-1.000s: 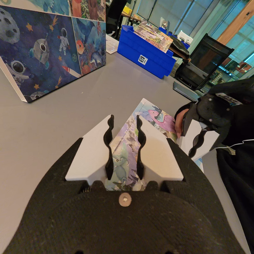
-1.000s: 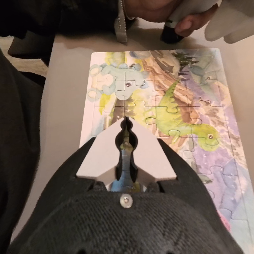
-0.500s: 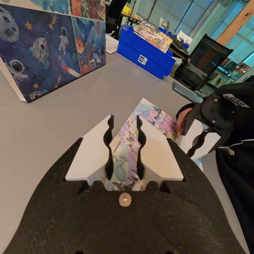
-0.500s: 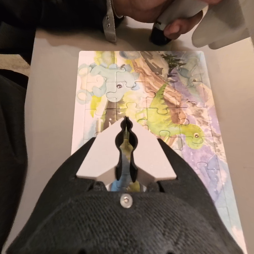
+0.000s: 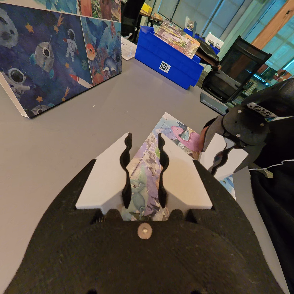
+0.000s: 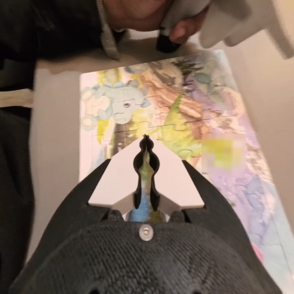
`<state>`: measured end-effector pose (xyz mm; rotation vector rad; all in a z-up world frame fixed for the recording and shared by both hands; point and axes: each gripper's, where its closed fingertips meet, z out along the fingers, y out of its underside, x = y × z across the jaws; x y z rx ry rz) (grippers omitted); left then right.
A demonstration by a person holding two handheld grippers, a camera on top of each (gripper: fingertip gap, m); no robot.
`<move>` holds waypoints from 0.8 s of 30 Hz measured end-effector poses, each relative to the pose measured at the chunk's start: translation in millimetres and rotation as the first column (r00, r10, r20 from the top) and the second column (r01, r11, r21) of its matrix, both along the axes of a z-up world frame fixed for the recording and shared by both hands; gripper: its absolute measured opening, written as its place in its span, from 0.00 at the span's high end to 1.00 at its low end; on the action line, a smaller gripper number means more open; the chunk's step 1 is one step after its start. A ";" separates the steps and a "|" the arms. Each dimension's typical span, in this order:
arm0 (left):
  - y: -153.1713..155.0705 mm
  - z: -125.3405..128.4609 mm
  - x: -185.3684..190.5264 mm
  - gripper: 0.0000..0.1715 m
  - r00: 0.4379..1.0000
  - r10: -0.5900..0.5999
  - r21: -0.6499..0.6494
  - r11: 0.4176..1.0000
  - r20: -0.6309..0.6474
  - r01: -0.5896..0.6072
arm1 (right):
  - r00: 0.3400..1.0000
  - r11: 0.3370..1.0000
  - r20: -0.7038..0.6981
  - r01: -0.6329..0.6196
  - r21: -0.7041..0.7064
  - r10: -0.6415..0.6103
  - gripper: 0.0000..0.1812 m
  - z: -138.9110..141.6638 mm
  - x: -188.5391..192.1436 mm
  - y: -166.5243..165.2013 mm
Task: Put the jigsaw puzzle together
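The assembled dinosaur jigsaw puzzle (image 5: 178, 132) lies flat on the grey table (image 5: 79, 143). My left gripper (image 5: 144, 136) is open and empty, hovering over the puzzle's near-left part. My right gripper (image 6: 146, 136) is shut with nothing between its tips, low over the puzzle (image 6: 159, 101) near its left side. It also shows in the left wrist view (image 5: 221, 157) at the puzzle's right edge. The right wrist view is blurred by motion. A white finger of the left gripper (image 6: 238, 23) and a hand (image 6: 143, 15) show beyond the puzzle's far edge.
A large box with space and sea pictures (image 5: 47, 55) stands at the back left. A blue bin (image 5: 167, 60) with another puzzle board on top sits at the back. A black chair (image 5: 235, 71) stands past the table's right edge. A dark sleeve (image 6: 15, 143) lies left of the puzzle. About 15 cm separates my left fingertips from my right.
The right gripper has shifted and turned over the puzzle, staying shut; its view is now blurred. The left gripper has stayed open and almost still.
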<state>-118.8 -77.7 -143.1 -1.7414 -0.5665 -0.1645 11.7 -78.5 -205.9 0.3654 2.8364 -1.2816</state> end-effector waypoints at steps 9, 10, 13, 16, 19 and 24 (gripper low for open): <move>-1.1 0.5 -1.6 0.82 1.000 0.005 0.012 1.000 0.013 -0.005 | 0.985 0.995 -0.149 0.094 0.044 -0.086 1.00 0.3 -29.2 15.2; -0.9 0.3 -1.3 0.82 1.000 0.004 0.010 1.000 0.012 -0.004 | 0.979 0.988 -0.147 0.148 0.037 -0.141 1.00 0.2 -39.5 21.9; -0.3 -0.1 -0.7 0.82 1.000 0.002 0.005 1.000 0.009 -0.002 | 0.993 0.994 -0.031 0.110 0.005 -0.110 1.00 0.0 -27.7 17.9; -0.6 0.2 -0.8 0.82 1.000 0.003 0.007 1.000 0.009 -0.003 | 0.971 0.976 0.095 -0.219 -0.014 0.220 1.00 0.1 39.5 1.7; -0.8 0.7 -0.8 0.82 1.000 0.004 0.010 1.000 0.008 -0.004 | 0.989 0.997 -0.133 -0.054 0.057 0.062 1.00 0.1 -0.9 12.0; 1.0 0.1 1.2 0.82 1.000 -0.004 0.001 1.000 0.001 0.004 | 0.986 0.986 -0.034 0.164 0.007 -0.163 1.00 0.3 -42.1 40.3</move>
